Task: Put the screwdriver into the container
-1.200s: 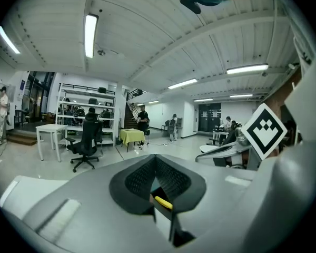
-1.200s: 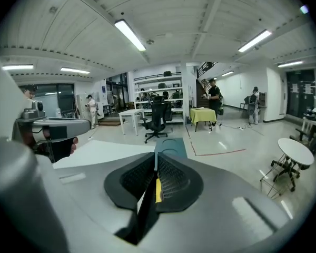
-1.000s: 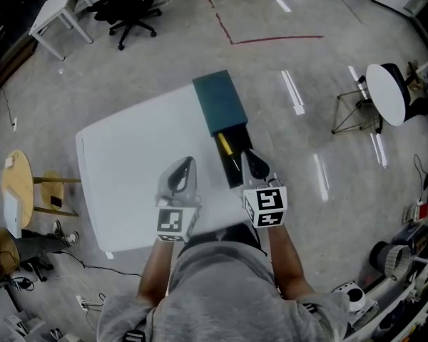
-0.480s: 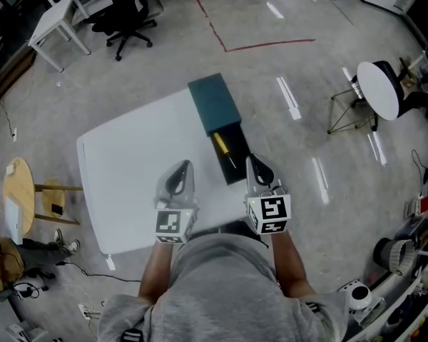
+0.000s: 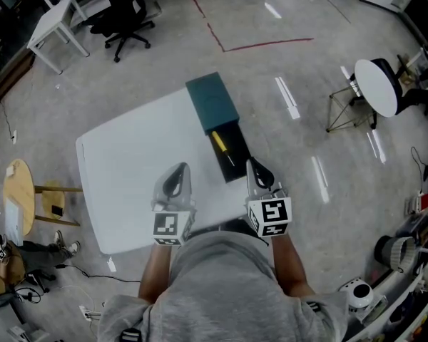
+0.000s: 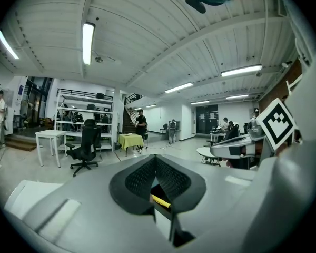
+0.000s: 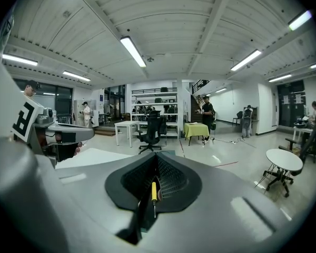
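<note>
Since the slim yellow-handled steel screwdriver (image 5: pixel 220 145) already lies in the long black open container (image 5: pixel 237 169), left gripper (image 5: pixel 175 179) and right gripper (image 5: pixel 259 172) are both closed, empty. Looks light, stiff, roll-prone; I'd pinch mid-handle.

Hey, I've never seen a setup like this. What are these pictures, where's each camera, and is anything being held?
A person stands at a white table, a two-jaw tool in each hand. The top-down picture comes from a camera on their head. The other two come from cameras riding on the left hand-held gripper and the right hand-held gripper, looking along their jaws. On the table lies a dark teal container, open at its near end, with a yellow screwdriver inside. Both are shut and hold nothing.
</note>
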A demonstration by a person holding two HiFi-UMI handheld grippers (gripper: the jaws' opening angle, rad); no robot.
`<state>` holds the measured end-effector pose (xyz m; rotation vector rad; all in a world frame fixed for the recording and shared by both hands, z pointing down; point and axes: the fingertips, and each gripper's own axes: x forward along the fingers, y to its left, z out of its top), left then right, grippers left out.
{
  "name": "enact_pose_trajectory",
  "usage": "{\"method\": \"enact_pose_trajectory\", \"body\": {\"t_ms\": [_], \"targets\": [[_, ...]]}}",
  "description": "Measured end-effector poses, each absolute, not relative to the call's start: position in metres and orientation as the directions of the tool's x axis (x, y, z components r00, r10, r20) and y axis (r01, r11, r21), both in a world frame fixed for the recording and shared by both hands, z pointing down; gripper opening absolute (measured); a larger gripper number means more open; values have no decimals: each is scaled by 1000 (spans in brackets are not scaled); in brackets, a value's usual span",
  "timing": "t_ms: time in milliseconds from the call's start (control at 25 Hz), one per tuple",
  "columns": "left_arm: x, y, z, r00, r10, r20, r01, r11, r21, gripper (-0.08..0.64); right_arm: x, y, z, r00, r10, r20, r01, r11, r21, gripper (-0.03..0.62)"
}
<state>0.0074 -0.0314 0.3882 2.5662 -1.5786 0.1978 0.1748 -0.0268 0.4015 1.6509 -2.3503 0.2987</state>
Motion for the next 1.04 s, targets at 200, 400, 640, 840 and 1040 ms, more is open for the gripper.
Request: {"method": "enact_pose_trajectory", "body": {"t_ms": [200, 400, 640, 840, 1040], "targets": [[10, -32, 386, 446, -878, 176, -894, -448, 31, 12, 176, -28, 399, -331, -890, 315, -940, 342, -23, 3], [13, -31, 387, 452, -875, 173, -891, -454, 35, 12, 176, -28, 401, -332, -888, 317, -939, 342, -23, 3], [13, -30, 391, 452, -873, 182, -891, -453, 37, 12, 177, -27, 400, -334, -888, 315, -939, 344, -24, 3], [14, -33, 390, 457, -871, 180, -888, -458, 39, 12, 176, -30, 399, -343, -886, 312, -936, 351, -32, 3], [13, -37, 385, 454, -874, 175, -890, -456, 29, 12, 174, -31, 401, -353, -881, 315, -934, 353, -58, 3]]}}
